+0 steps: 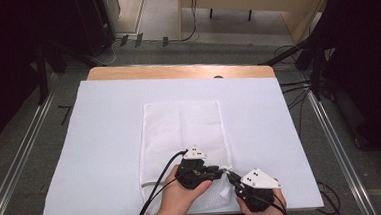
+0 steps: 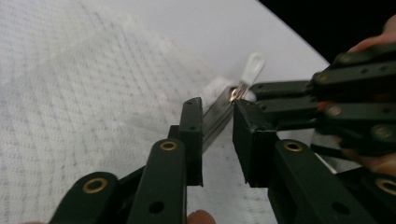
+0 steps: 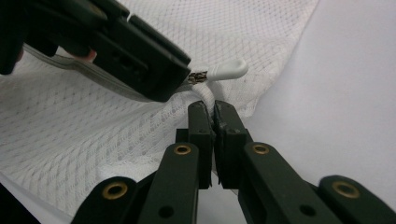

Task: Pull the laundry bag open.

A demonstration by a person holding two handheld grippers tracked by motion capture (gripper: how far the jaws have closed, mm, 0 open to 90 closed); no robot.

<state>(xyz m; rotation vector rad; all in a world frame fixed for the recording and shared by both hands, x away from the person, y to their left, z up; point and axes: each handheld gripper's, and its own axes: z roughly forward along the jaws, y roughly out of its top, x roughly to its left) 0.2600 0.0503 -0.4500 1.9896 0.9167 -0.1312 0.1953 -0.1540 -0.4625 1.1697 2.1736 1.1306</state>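
Note:
A white mesh bag (image 1: 182, 128) lies flat on the white sheet (image 1: 105, 142), its zipper end near the front edge. My left gripper (image 1: 220, 172) points right at the bag's near right corner. In the left gripper view its jaws (image 2: 218, 109) stand open a little, with the grey zipper band (image 2: 217, 119) running between them and lying against one jaw. The white zipper pull (image 2: 253, 65) sticks out just past the tips. My right gripper (image 3: 212, 106) is shut on a bunched bit of the bag's white fabric right below the pull (image 3: 229, 71). The two grippers nearly touch tip to tip.
The sheet covers most of a wooden table (image 1: 176, 71). The left gripper's black cable (image 1: 158, 182) trails over the bag's near left part. Dark stands and cables line the floor at both sides. The front edge of the table is close under both hands.

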